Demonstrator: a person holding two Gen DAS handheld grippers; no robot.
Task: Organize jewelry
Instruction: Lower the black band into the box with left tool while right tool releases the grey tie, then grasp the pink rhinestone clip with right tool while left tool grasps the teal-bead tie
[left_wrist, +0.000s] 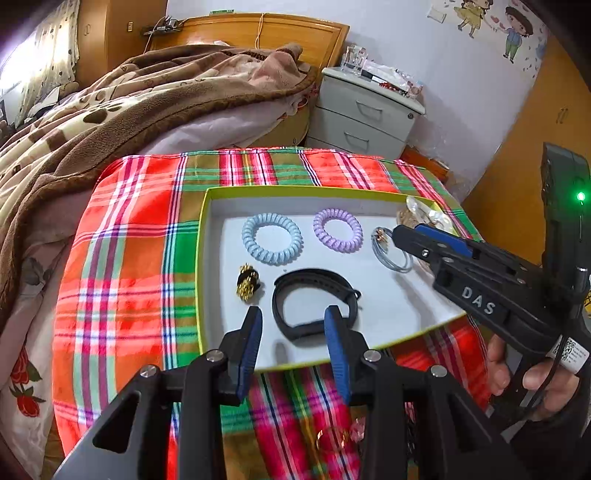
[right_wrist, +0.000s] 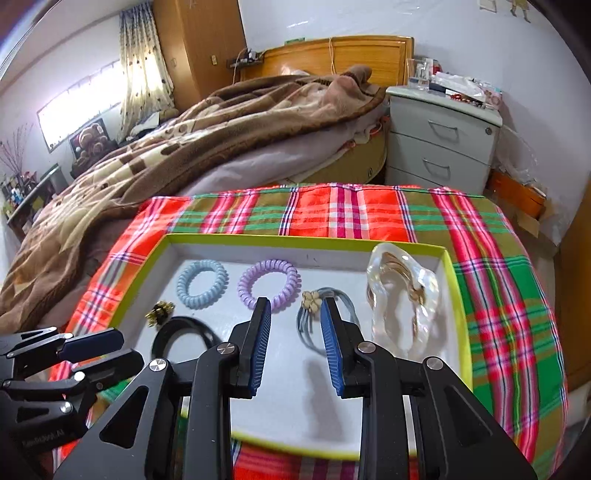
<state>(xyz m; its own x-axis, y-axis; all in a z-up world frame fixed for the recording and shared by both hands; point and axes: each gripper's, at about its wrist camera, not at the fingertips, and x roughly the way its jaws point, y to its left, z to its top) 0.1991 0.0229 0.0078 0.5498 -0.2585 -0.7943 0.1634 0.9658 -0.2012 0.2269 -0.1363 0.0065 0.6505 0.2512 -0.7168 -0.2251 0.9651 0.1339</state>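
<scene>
From the left wrist, the left gripper (left_wrist: 293, 317) hangs over the shallow white box with a lime-green rim (left_wrist: 204, 236), its blue fingers apart and holding nothing. The black rubber watch band (left_wrist: 314, 302) lies in the box just past them.

From the right wrist, the right gripper (right_wrist: 295, 310) also has its fingers apart and empty, above the grey hair tie with a cream flower (right_wrist: 314, 301). The clear shell-shaped dish of gold jewelry (right_wrist: 402, 295) sits in the box's right end.

You see a matt white paperboard tray (right_wrist: 456, 295) on woven plaid cloth (right_wrist: 498, 280). At its ten o'clock lie glossy plastic coil ties (right_wrist: 202, 284); at three o'clock a clear glossy clip (right_wrist: 402, 306); at seven o'clock a matt rubbery black band (left_wrist: 314, 306).
</scene>
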